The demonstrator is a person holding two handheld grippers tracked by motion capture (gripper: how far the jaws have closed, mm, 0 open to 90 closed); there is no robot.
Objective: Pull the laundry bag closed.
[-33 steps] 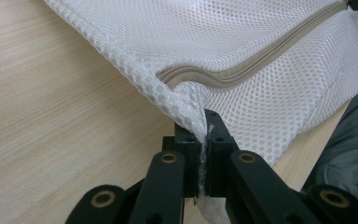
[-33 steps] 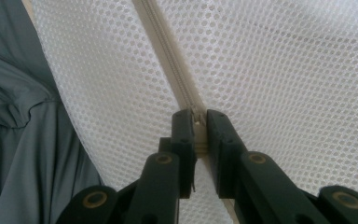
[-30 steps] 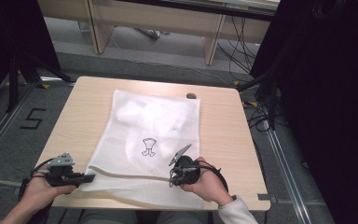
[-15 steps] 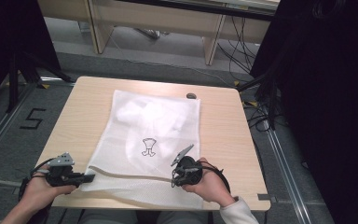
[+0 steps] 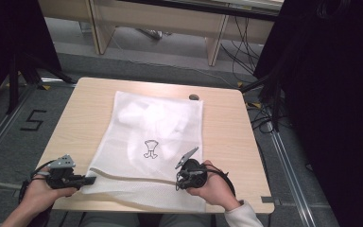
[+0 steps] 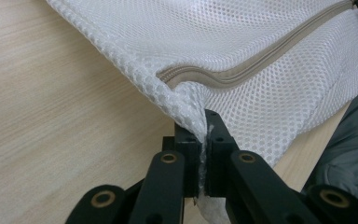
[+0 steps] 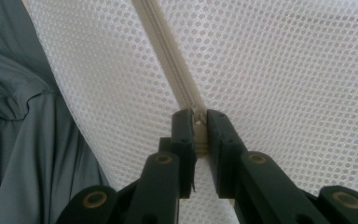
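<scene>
A white mesh laundry bag (image 5: 151,146) lies flat on the wooden surface (image 5: 227,132), its near edge reaching the front edge of the surface. A beige zipper (image 5: 132,178) runs across the bag close to that near edge, and a small dark garment symbol (image 5: 150,149) is printed near the bag's middle.

The left gripper (image 5: 89,180) sits at the bag's near left corner. In the left gripper view, its jaws are pressed together on a fold of mesh (image 6: 192,112) just below the end of the zipper.

The right gripper (image 5: 179,182) rests on the bag at the zipper line, right of centre. In the right gripper view, its jaws are closed on the zipper pull (image 7: 199,120), with the zipper track running away from them.

A small dark round object (image 5: 194,97) lies on the surface just beyond the bag's far right corner.
</scene>
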